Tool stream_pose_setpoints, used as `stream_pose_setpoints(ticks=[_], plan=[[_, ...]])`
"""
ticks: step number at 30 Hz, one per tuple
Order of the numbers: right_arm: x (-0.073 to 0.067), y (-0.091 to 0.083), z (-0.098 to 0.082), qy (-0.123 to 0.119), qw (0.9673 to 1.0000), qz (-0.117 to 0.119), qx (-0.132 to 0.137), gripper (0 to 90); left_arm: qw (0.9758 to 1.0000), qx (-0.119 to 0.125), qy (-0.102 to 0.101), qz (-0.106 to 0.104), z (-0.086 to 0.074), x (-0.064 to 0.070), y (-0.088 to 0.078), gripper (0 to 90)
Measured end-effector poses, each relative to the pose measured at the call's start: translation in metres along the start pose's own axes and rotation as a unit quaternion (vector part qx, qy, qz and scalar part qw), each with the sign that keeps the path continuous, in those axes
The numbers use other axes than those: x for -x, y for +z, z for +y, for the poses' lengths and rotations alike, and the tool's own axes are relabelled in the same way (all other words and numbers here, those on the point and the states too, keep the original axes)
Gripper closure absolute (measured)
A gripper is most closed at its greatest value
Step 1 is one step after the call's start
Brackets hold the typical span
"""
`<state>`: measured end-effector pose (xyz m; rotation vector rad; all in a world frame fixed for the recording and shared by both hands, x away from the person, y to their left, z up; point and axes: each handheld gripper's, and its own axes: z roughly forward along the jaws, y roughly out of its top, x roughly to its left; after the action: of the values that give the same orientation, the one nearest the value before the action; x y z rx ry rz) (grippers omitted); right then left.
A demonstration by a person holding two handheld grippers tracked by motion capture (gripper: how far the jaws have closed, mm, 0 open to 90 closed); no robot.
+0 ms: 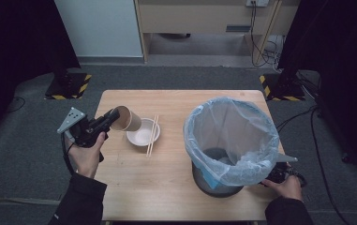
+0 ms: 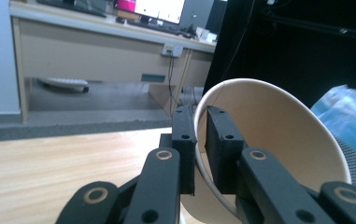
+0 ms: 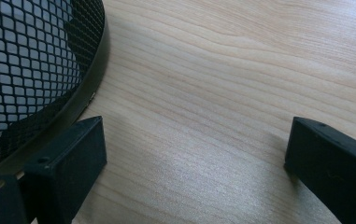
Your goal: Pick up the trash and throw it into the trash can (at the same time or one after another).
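My left gripper (image 2: pixel 198 154) pinches the paper cup (image 1: pixel 128 119) by its rim, one jaw inside and one outside (cup tipped sideways), held above the table (image 1: pixel 167 187) just beside the white bowl (image 1: pixel 141 136). My right gripper (image 3: pixel 194 154) gapes wide beside the mesh bin (image 3: pixel 31 70).

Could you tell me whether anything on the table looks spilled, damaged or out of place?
Nothing looks spilled or broken. The paper cup is tipped on its side, but only because the left gripper pinches its rim. The chopsticks lie across the white bowl, and the lined bin stands upright.
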<state>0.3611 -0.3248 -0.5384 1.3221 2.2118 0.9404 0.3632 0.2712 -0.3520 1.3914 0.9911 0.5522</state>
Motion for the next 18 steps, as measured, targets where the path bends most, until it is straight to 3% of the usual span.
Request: stream_pose_setpoints(ticks=[8, 18], plan=[[0.000, 0.000, 0.000, -0.001, 1.0000, 0.001, 0.000, 5.5, 0.9997, 0.016, 0.018, -0.012, 0.010, 0.014, -0.005, 81.7], [0.000, 0.000, 0.000, -0.001, 1.0000, 0.001, 0.000, 5.5, 0.9973, 0.044, 0.033, -0.049, 0.025, 0.039, -0.014, 81.7]])
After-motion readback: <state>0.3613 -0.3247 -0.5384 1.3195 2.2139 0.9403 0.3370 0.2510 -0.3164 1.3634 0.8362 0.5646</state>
